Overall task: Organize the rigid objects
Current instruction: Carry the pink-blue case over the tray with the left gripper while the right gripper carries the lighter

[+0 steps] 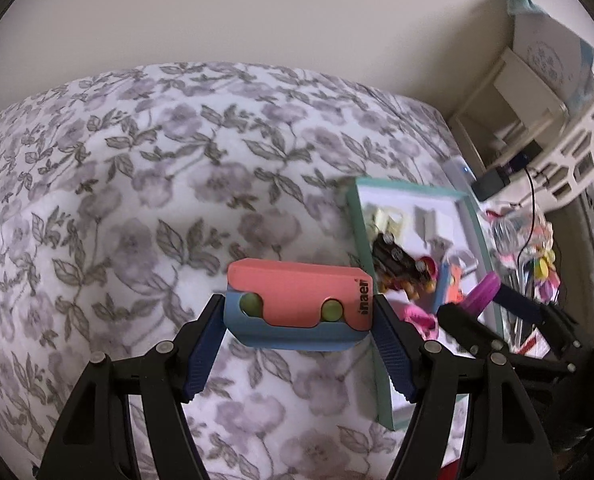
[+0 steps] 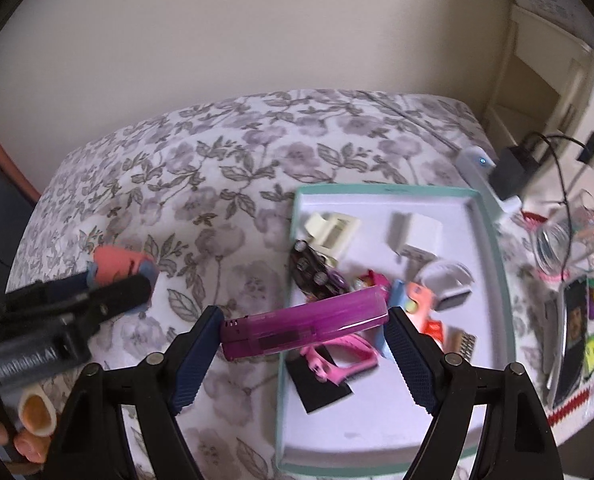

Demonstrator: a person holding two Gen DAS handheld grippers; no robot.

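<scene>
Both grippers are carrying: the left gripper [image 1: 299, 320] is clamping the coral box [image 1: 297, 304] over the bed [image 1: 137, 200], the right gripper [image 2: 303, 330] is clamping the purple case [image 2: 305, 322] at the tray's [image 2: 493, 240] 9 o'clock rim, likely needing lowering and releasing inside.

Two tongs are in view: the left tongs [image 1: 299, 320] grip one coral-and-blue case [image 1: 297, 300], and the right tongs [image 2: 303, 332] grip one translucent purple case [image 2: 305, 326]. One teal-rimmed tray [image 2: 493, 240] lies on one floral bed [image 2: 217, 168]. In the tray there are one dark toy car [image 2: 317, 274], two white blocks [image 2: 417, 230], one cream clip [image 2: 333, 228], one pink strap [image 2: 337, 354] and one black card [image 2: 321, 386]. On the far right are one black plug [image 2: 511, 170] and one clear glass [image 2: 557, 240]; the small bright items beyond are too blurred to count.
</scene>
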